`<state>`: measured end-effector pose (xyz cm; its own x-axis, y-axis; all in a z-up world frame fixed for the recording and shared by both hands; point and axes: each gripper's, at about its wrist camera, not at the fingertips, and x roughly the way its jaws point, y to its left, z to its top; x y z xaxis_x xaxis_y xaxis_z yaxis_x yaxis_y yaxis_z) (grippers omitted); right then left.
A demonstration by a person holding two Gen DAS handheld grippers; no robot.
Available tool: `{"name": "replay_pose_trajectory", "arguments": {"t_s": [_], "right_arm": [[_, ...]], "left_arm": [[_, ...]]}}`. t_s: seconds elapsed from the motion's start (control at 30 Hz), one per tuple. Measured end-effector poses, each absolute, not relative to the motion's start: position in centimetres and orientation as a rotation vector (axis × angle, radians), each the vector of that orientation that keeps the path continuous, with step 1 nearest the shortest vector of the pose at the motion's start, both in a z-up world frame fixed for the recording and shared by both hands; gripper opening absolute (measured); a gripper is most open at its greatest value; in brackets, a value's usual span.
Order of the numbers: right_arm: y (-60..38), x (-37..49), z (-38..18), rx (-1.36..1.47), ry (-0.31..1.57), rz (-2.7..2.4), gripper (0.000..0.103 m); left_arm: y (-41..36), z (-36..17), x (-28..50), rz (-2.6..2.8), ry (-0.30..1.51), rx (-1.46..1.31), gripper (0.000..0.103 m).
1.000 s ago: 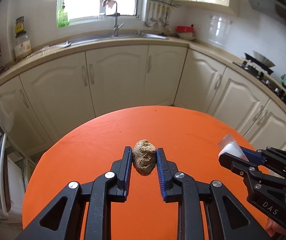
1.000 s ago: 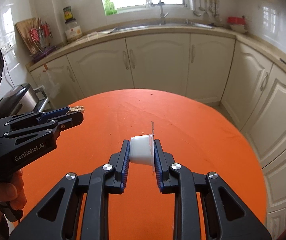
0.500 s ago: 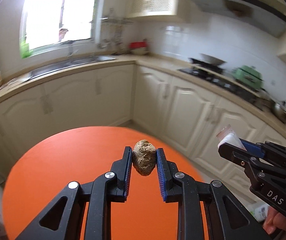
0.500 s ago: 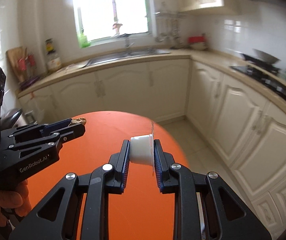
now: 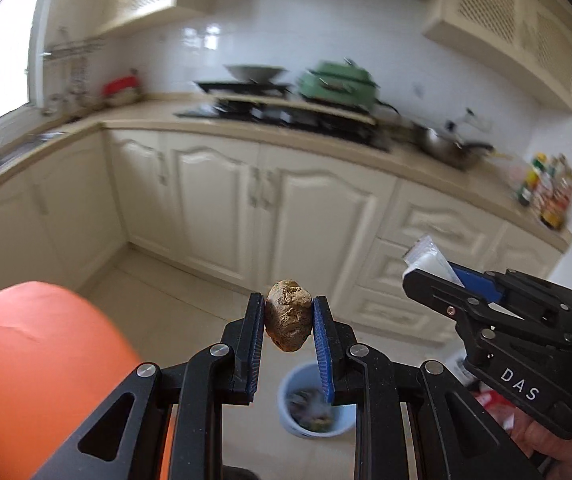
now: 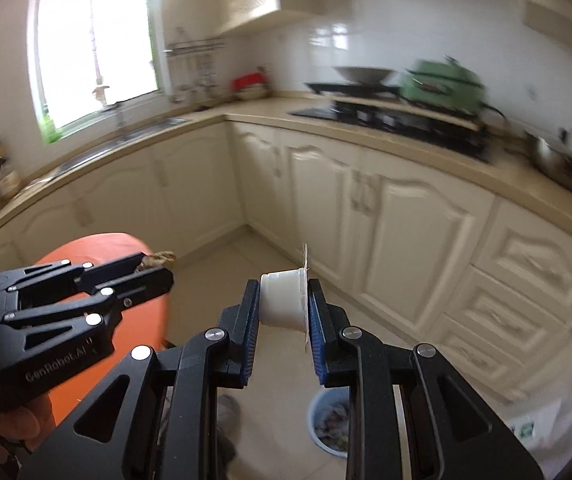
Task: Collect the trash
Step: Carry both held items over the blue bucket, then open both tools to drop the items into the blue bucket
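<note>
My left gripper (image 5: 287, 314) is shut on a brown lumpy scrap (image 5: 288, 315), held in the air over the kitchen floor. My right gripper (image 6: 284, 300) is shut on a small white plastic cup (image 6: 284, 300) with a peeled foil lid, lying sideways between the pads. A light blue trash bin (image 5: 315, 404) with rubbish inside stands on the floor below and just beyond both grippers; in the right wrist view the bin (image 6: 327, 426) is partly hidden by the right finger. Each gripper shows in the other's view: the right gripper (image 5: 429, 276), the left gripper (image 6: 156, 266).
The round orange table (image 5: 34, 360) lies at the lower left. Cream cabinets (image 5: 262, 208) and a counter with a stove (image 5: 286, 116) and a green pot (image 5: 337, 82) run behind. A red packet (image 5: 493, 402) lies on the floor. A hand (image 6: 14, 420) holds the left gripper.
Both grippers have swung to the right, off the orange table and out over the floor, keeping their loads. The stove counter and the blue bin have come into view.
</note>
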<state>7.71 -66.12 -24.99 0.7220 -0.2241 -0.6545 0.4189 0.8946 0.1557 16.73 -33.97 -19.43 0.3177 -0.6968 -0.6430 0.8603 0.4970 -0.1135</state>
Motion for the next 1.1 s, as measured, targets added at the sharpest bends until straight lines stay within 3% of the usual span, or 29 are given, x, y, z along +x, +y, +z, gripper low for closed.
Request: {"name": "replay_pose_trajectory", "arguments": {"t_s": [0.57, 0.87, 0.93, 0.97, 1.0, 1.07, 1.1], "right_arm": [[-76.2, 4.5, -39.3, 0.550, 0.883, -0.471, 0.023], [-78.8, 5.1, -44.2, 0.600, 0.956, -0.476, 0.025], [-79.7, 5.1, -45.2, 0.619, 0.966, -0.476, 0.025], [-80.0, 5.1, -45.5, 0.636, 0.966, -0.476, 0.026], [-80.3, 4.9, -45.8, 0.645, 0.965, -0.489, 0.029], [-80.8, 4.5, -46.1, 0.651, 0.964, -0.514, 0.038], [-81.0, 4.3, -46.2, 0.659, 0.963, -0.520, 0.047]], "left_arm": [[-55.8, -31.3, 22.2, -1.097, 1.021, 0.430, 0.020], [-63.0, -37.3, 24.5, -1.108, 1.129, 0.482, 0.022], [-64.5, -38.5, 24.9, -1.104, 1.137, 0.508, 0.030], [-64.9, -38.8, 24.9, -1.095, 1.130, 0.520, 0.044], [-65.1, -39.0, 25.0, -1.087, 1.125, 0.526, 0.056], [-65.4, -39.4, 25.4, -1.079, 1.118, 0.521, 0.065], [-65.6, -39.6, 25.5, -1.069, 1.117, 0.522, 0.072]]}}
